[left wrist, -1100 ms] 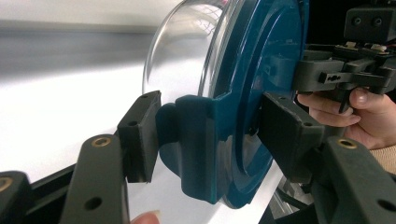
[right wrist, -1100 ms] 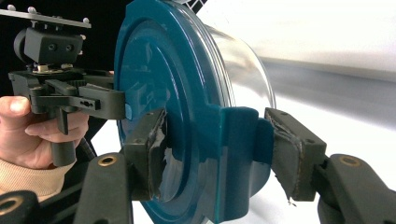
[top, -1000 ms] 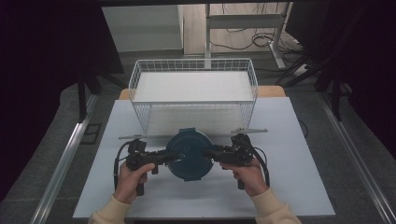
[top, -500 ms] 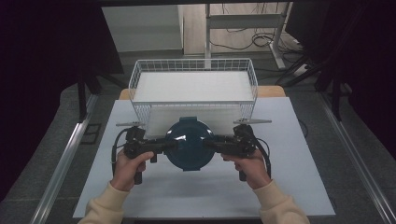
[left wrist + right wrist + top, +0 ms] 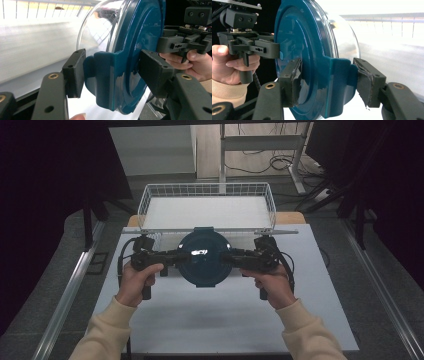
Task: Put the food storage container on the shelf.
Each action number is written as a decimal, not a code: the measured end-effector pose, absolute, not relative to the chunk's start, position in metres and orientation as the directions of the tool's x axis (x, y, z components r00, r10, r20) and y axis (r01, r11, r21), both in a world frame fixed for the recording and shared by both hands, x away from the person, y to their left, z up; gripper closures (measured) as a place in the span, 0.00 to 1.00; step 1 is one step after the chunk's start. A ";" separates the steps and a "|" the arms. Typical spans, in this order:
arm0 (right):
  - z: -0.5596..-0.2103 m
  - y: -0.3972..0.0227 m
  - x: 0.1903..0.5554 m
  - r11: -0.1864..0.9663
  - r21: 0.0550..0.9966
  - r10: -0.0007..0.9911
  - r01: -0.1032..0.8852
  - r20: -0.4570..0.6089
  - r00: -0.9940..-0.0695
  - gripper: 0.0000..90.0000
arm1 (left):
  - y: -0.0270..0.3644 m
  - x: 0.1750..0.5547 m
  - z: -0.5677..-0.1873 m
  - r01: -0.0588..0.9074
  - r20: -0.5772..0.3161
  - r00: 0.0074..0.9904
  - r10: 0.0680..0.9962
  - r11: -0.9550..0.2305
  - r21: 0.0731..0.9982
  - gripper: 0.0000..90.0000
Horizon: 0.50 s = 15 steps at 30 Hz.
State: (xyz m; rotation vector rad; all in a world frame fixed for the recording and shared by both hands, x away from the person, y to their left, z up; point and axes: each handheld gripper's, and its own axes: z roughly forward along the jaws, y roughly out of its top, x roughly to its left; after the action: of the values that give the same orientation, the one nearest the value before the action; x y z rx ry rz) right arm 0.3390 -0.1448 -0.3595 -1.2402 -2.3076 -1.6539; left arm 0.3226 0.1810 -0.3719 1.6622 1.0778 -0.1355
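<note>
High view: a round container with a dark teal lid (image 5: 204, 257) was held in the air between the two tools, above the rear middle of the white table (image 5: 225, 315), just short of the front wall of the wire basket (image 5: 207, 209) at the table's back edge. The left gripper (image 5: 172, 257) pinched the lid's side tab from the left; in the left gripper view its jaws sat pressed against that tab (image 5: 105, 75), with the clear bowl (image 5: 100, 30) behind. The right gripper (image 5: 231, 257) pinched the opposite tab (image 5: 337, 75) likewise, its pads looking worn and torn. Step in hand, by judgement: a two-handed carry of the container toward the basket. The next move would call for lifting it clear of the basket's front rim, keeping both grips level, then lowering it inside. Against the frame a second earlier, the container stood higher and farther back, and the forearms reached farther in.
</note>
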 end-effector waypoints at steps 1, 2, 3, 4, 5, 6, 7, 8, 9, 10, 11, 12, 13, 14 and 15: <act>-0.357 -0.145 0.340 0.111 0.778 0.573 0.618 0.458 -0.680 0.46 | 0.181 0.324 -0.369 0.699 -0.577 0.581 0.574 0.011 0.715 0.45; -0.351 -0.145 0.341 0.111 0.782 0.574 0.614 0.454 -0.682 0.47 | 0.181 0.325 -0.365 0.694 -0.573 0.587 0.573 0.010 0.720 0.45; -0.351 -0.145 0.341 0.111 0.782 0.574 0.614 0.454 -0.682 0.47 | 0.181 0.325 -0.365 0.694 -0.573 0.587 0.573 0.010 0.720 0.45; -0.347 -0.145 0.342 0.110 0.784 0.576 0.611 0.451 -0.682 0.46 | 0.181 0.327 -0.360 0.689 -0.571 0.590 0.571 0.011 0.724 0.45; -0.347 -0.145 0.342 0.110 0.784 0.576 0.611 0.451 -0.682 0.46 | 0.181 0.327 -0.360 0.689 -0.571 0.590 0.571 0.011 0.724 0.45; -0.342 -0.145 0.342 0.107 0.787 0.576 0.607 0.449 -0.683 0.47 | 0.181 0.327 -0.358 0.688 -0.571 0.591 0.570 0.014 0.726 0.45; -0.340 -0.145 0.342 0.106 0.790 0.577 0.604 0.446 -0.684 0.47 | 0.182 0.330 -0.354 0.686 -0.571 0.594 0.566 0.014 0.728 0.45; -0.339 -0.145 0.343 0.104 0.791 0.579 0.603 0.445 -0.684 0.47 | 0.182 0.331 -0.353 0.686 -0.573 0.594 0.564 0.015 0.727 0.45; -0.339 -0.145 0.343 0.104 0.791 0.579 0.603 0.445 -0.684 0.47 | 0.182 0.331 -0.353 0.686 -0.573 0.594 0.564 0.015 0.727 0.45; -0.336 -0.145 0.344 0.097 0.790 0.580 0.605 0.449 -0.679 0.47 | 0.182 0.333 -0.350 0.688 -0.575 0.595 0.562 0.013 0.725 0.45; -0.335 -0.145 0.345 0.095 0.790 0.579 0.606 0.452 -0.679 0.47 | 0.182 0.333 -0.350 0.688 -0.575 0.595 0.562 0.013 0.725 0.45; -0.334 -0.146 0.346 0.095 0.786 0.575 0.611 0.458 -0.678 0.47 | 0.182 0.335 -0.346 0.687 -0.572 0.595 0.565 0.012 0.727 0.45; -0.334 -0.146 0.346 0.095 0.786 0.575 0.611 0.458 -0.678 0.47 | 0.182 0.335 -0.346 0.687 -0.572 0.595 0.565 0.012 0.727 0.45; -0.332 -0.146 0.349 0.095 0.780 0.570 0.618 0.467 -0.676 0.48 | 0.182 0.337 -0.343 0.683 -0.564 0.598 0.570 0.007 0.731 0.45; -0.331 -0.146 0.350 0.095 0.781 0.570 0.618 0.466 -0.677 0.47 | 0.182 0.338 -0.342 0.683 -0.566 0.596 0.569 0.011 0.730 0.45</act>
State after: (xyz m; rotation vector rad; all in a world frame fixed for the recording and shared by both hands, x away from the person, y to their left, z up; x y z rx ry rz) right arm 0.3505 -0.1461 -0.3309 -1.2431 -2.2915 -1.6721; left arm 0.3383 0.1819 -0.3419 1.6573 1.0549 -0.1216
